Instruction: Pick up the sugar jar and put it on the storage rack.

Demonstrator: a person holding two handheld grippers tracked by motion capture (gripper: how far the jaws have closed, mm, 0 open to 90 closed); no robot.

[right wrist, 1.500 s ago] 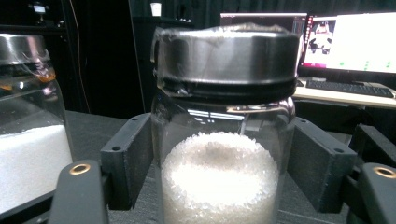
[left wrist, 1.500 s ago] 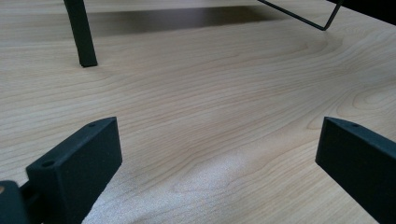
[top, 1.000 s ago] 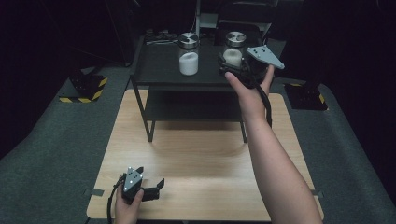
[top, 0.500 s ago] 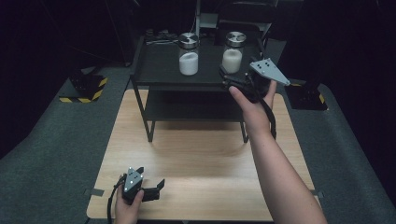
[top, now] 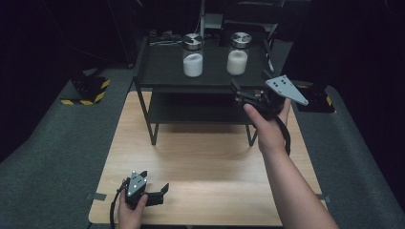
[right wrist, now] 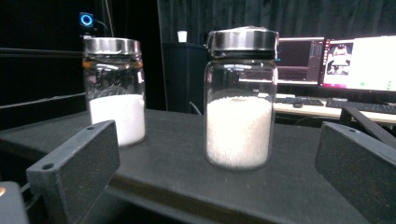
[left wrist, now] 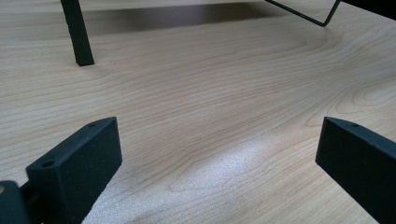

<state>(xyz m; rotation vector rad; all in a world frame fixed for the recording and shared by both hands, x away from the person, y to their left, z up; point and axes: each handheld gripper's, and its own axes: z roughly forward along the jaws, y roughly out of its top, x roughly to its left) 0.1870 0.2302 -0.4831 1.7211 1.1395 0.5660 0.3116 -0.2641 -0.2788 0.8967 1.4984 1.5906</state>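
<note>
Right jar [top: 237, 53], glass w/ metal lid, about half full of white grains, stands upright upper centre of the high view, on top of the black shelf [top: 162, 71]. In the right gripper view same jar [right wrist: 240, 98] sits dead centre between the jaws but farther back, not touched. Second jar [top: 193, 55], same kind, whiter powder, stands left of it, apart; in the right gripper view it's at upper left [right wrist: 114, 88].

Right gripper [top: 243, 94] is held at the shelf's front right edge, centre-right of the high view, pointing at the right jar, near it but no contact. Jaws wide apart, nothing between them.

Left gripper [top: 162, 193] rests low at bottom left on the wooden table [top: 205, 162], well apart from shelf and jars. Its own view: jaws spread wide, nothing held, just wood grain and a shelf leg [left wrist: 77, 32] at upper left.

Progress, as I judge it: early. Approach to the right jar lined up, grasp not done, jar not lifted. Left to do: move fwd so the jaws bracket the glass body, close, lift off shelf. Where it goes after, can't tell. Monitors [right wrist: 345, 60] and keyboard in bg at right, not relevant.
</note>
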